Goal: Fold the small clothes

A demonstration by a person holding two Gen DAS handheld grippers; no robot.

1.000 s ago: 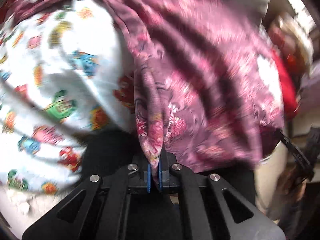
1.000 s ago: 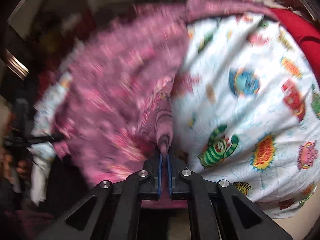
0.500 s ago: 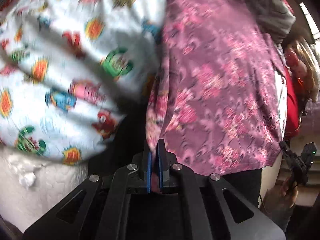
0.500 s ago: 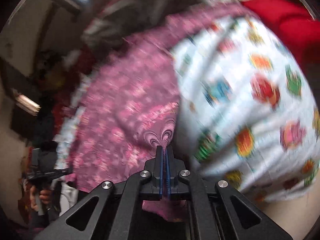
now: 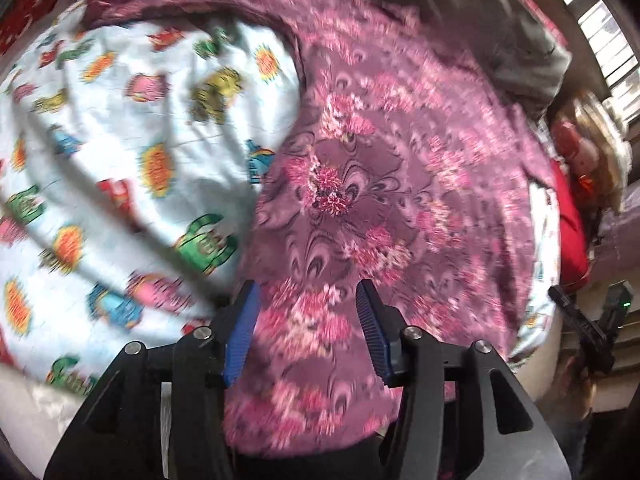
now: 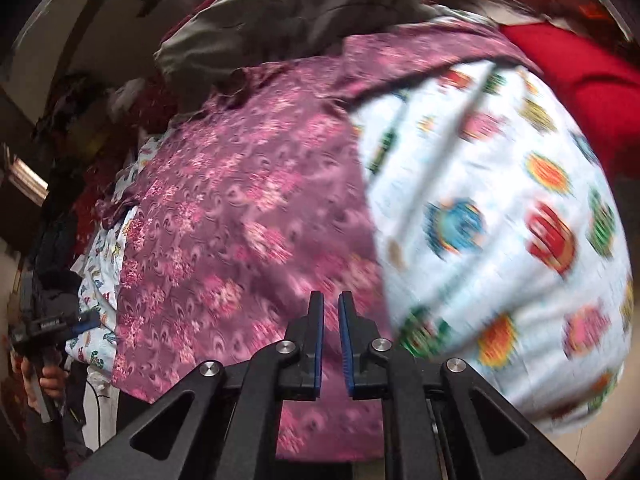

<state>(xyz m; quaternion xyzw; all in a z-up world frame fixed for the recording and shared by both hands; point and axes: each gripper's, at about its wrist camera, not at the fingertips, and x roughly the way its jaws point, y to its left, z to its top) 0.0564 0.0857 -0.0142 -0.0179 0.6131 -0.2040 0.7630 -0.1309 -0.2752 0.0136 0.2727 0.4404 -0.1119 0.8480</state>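
Observation:
A purple garment with pink flowers [image 5: 400,180] lies spread on a white sheet printed with cartoon figures [image 5: 120,140]. My left gripper [image 5: 306,286] hovers over the garment's near edge; its jaws are opening and stand well apart, the cloth lying loose below them. In the right wrist view the same garment [image 6: 240,208] covers the left half of the sheet [image 6: 500,220]. My right gripper [image 6: 330,295] is above the garment's near edge, its jaws opening with a narrow gap and no cloth pinched between the pads. Both views are motion-blurred.
A grey cloth [image 5: 500,40] [image 6: 300,12] is bunched beyond the garment. Red fabric [image 6: 580,80] [image 5: 572,232] lies along the bed's side. A hand with the other gripper shows at the right edge [image 5: 588,320] and the left edge [image 6: 44,332].
Both grippers were shut on a pinched fold of the purple garment and have let it go. The garment now lies flat on the sheet. The left jaws have spread wide, the right only slightly.

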